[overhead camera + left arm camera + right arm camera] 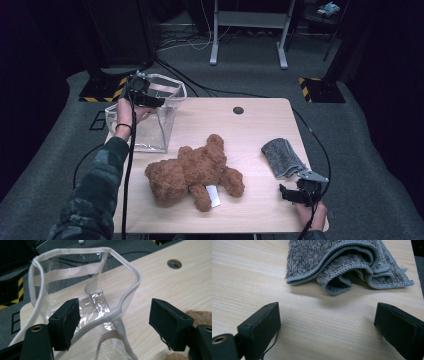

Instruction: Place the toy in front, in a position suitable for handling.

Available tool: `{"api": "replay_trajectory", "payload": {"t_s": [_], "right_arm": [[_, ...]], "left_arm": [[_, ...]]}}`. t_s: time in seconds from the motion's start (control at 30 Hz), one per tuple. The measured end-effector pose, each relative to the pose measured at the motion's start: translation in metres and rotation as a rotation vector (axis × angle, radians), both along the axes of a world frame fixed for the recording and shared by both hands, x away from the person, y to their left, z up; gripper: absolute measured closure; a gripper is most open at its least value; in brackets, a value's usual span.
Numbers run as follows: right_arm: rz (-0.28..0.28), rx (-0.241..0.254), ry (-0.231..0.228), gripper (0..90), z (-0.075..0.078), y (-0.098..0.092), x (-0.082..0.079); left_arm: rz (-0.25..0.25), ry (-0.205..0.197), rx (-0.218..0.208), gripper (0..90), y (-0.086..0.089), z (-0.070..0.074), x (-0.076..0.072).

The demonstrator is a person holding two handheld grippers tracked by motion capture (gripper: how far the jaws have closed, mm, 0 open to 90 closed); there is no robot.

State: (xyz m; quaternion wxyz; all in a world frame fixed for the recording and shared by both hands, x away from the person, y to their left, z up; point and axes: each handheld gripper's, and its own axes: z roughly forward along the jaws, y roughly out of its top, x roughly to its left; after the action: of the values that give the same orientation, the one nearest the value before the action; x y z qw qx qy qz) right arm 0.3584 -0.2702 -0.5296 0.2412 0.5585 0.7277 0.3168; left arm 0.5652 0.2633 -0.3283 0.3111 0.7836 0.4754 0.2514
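Grey carpet underfoot, cables trailing across it; pale wood table (260,130) with a round cable hole near its far edge.

Left claw (145,97) at the table's far left corner, over the rim of a clear plastic bag (150,120) with white trim. Left gripper view: jaws spread wide, the bag's white rim (120,312) running between them, pads not pressing on it. Bag stands upright with its mouth gaping, white strap visible across its far side.

Brown teddy bear (192,172) lies on its side mid-table, just right of the bag, white label near one leg. A bit of its fur shows at the right edge of the left gripper view.

Right claw (295,194) low at the near right corner of the table, jaws apart, nothing between them but bare wood. Folded grey towel (347,265) lies just ahead of it, not touching.
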Motion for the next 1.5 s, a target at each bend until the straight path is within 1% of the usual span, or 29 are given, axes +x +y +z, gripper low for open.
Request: {"api": "replay_trajectory", "payload": {"t_s": [0.03,0.07,0.1,0.13,0.2,0.23,0.3,0.37,0.47,0.5,0.53,0.63,0.7,0.77,1.0,1.1,1.13,1.2,1.27,1.33,1.4,1.43,1.5], "right_arm": [[0.001,-0.001,0.000,6.1,0.000,0.000,0.000],[0.001,0.000,0.001,6.1,0.000,0.000,0.000],[0.000,0.000,0.000,6.1,0.000,0.000,0.000],[0.000,0.001,0.000,6.1,0.000,0.000,0.000],[-0.001,0.001,-0.001,6.2,0.000,0.000,0.000],[0.001,0.000,0.000,6.2,0.000,0.000,0.000],[0.001,0.000,0.000,6.2,0.000,0.000,0.000],[0.001,-0.002,0.000,6.2,0.000,0.000,0.000],[0.002,0.000,0.000,6.2,0.000,0.000,0.000],[0.002,0.000,0.000,6.2,0.000,0.000,0.000],[0.002,0.000,0.000,6.2,0.000,0.000,0.000],[0.000,-0.001,0.000,6.3,0.000,0.000,0.000],[0.001,0.000,0.000,6.3,0.000,0.000,0.000],[0.000,-0.001,0.000,6.3,0.000,0.000,0.000],[0.000,-0.001,0.000,6.5,0.000,0.000,0.000],[0.000,-0.001,-0.001,6.5,0.000,0.000,0.000],[-0.001,0.000,-0.001,6.5,0.000,0.000,0.000],[0.000,-0.001,-0.001,6.5,0.000,0.000,0.000],[0.000,-0.001,-0.001,6.5,0.000,0.000,0.000],[0.000,-0.001,-0.001,6.5,0.000,0.000,0.000],[0.000,-0.001,-0.001,6.5,0.000,0.000,0.000],[0.000,-0.001,-0.001,6.5,0.000,0.000,0.000],[0.000,-0.001,-0.001,6.5,0.000,0.000,0.000]], "left_arm": [[-0.002,0.003,0.011,26.7,-0.003,-0.003,0.002],[0.000,0.016,0.025,30.4,-0.005,-0.006,0.004],[0.005,0.021,0.025,36.0,-0.007,-0.009,0.005],[0.012,0.024,0.037,39.6,-0.008,-0.011,0.006],[0.030,0.025,0.041,47.3,-0.009,-0.014,0.008],[0.040,0.018,0.039,51.7,-0.008,-0.015,0.009],[0.043,0.021,0.039,60.3,-0.005,-0.015,0.010],[0.040,0.023,0.014,63.6,-0.003,-0.016,0.011],[0.037,0.019,0.023,68.4,-0.005,-0.017,0.011],[0.037,0.019,0.023,69.3,-0.005,-0.017,0.011],[0.031,0.020,0.034,69.3,-0.005,-0.017,0.012],[0.030,0.008,0.036,70.5,-0.005,-0.019,0.014],[0.027,0.009,0.038,70.5,-0.004,-0.019,0.015],[0.028,-0.005,0.044,70.6,-0.002,-0.019,0.017],[0.074,-0.022,0.030,70.8,0.003,-0.021,0.020],[0.087,-0.023,0.034,70.8,0.006,-0.021,0.020],[0.102,-0.030,0.033,70.8,0.008,-0.022,0.021],[0.119,-0.026,0.034,70.8,0.010,-0.022,0.022],[0.144,-0.025,0.019,70.8,0.014,-0.021,0.023],[0.168,-0.036,0.010,70.8,0.016,-0.021,0.024],[0.186,-0.035,0.005,70.8,0.018,-0.020,0.025],[0.186,-0.035,0.005,70.8,0.018,-0.020,0.025],[0.204,-0.040,0.017,70.7,0.019,-0.020,0.027]]}}
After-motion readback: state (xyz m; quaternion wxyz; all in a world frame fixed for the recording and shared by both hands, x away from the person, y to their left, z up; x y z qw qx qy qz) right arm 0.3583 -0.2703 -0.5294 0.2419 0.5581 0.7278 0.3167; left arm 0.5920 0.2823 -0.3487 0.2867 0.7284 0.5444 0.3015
